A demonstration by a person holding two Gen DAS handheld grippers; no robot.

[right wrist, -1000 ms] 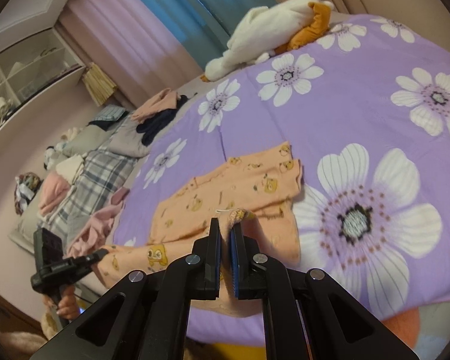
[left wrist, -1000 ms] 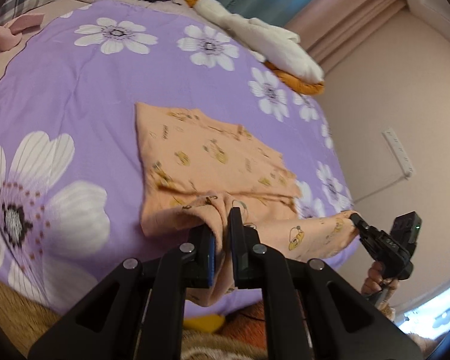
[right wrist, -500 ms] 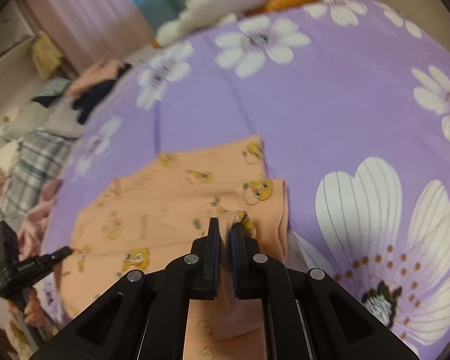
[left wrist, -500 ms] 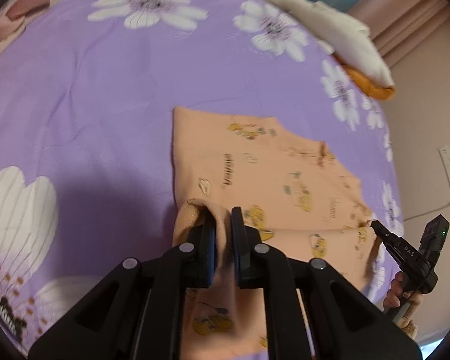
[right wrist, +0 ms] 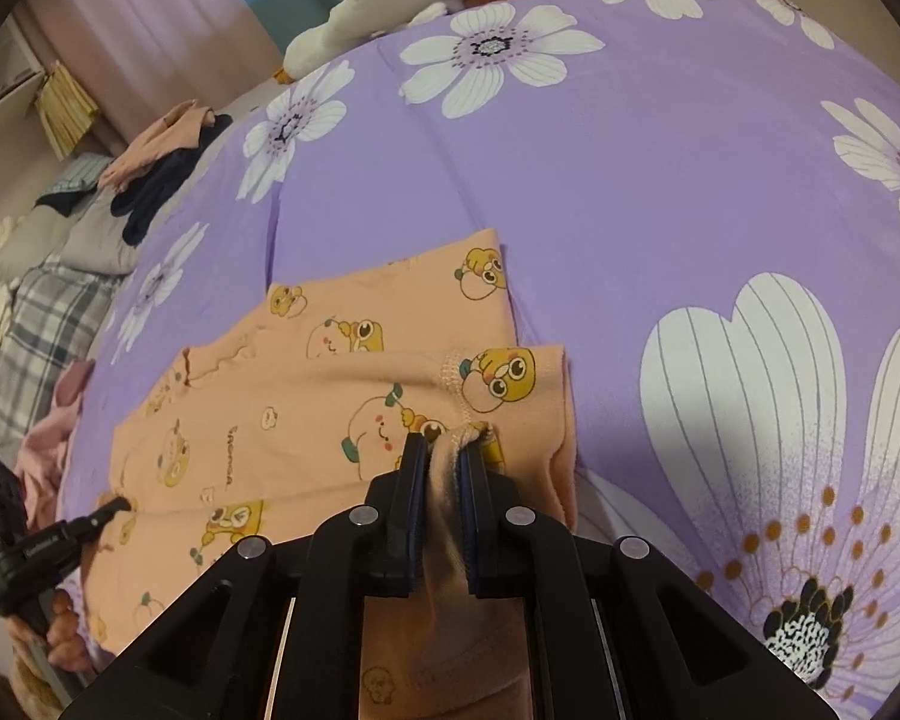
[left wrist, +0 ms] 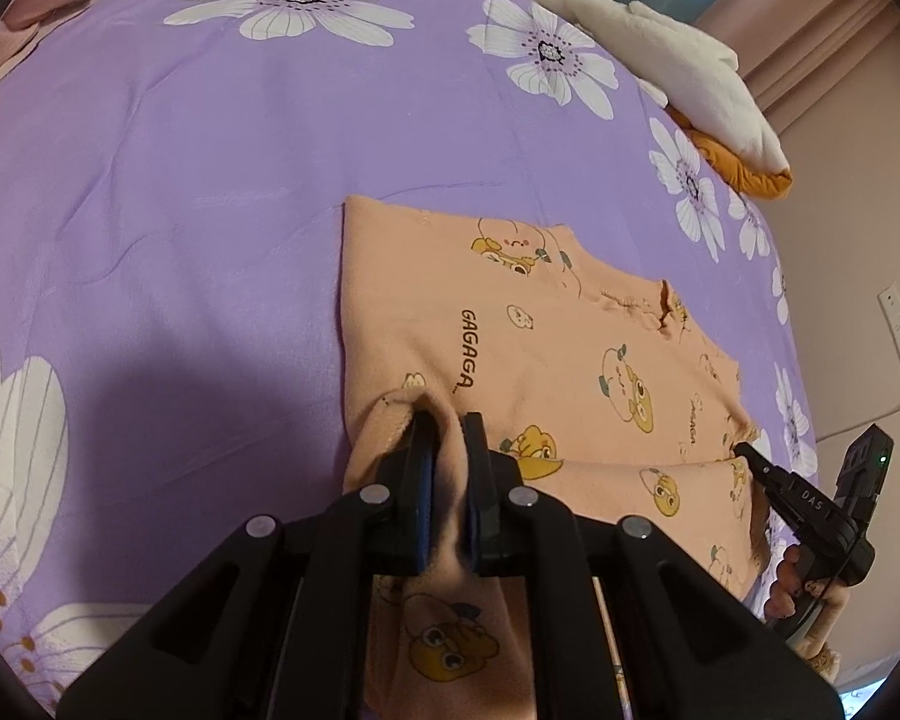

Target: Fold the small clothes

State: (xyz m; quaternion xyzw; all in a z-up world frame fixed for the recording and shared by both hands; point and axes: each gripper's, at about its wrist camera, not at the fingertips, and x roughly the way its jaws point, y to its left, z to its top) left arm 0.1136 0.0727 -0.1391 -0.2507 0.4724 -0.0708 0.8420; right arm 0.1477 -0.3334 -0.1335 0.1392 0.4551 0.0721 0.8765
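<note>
A purple flowered bedspread (left wrist: 210,150) is covering the bed, and a peach cartoon-print garment (left wrist: 546,348) is lying on it partly folded, its near edge doubled over the rest. The left gripper (left wrist: 447,444) is reaching low over that edge with its jaws pinched tight on a bunch of the cloth. The right gripper (right wrist: 442,459) is doing likewise at the other corner, a hand (left wrist: 801,588) gripping its handle below.

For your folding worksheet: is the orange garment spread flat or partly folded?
Partly folded: the garment has one edge doubled over itself, pinched by both tools.
</note>
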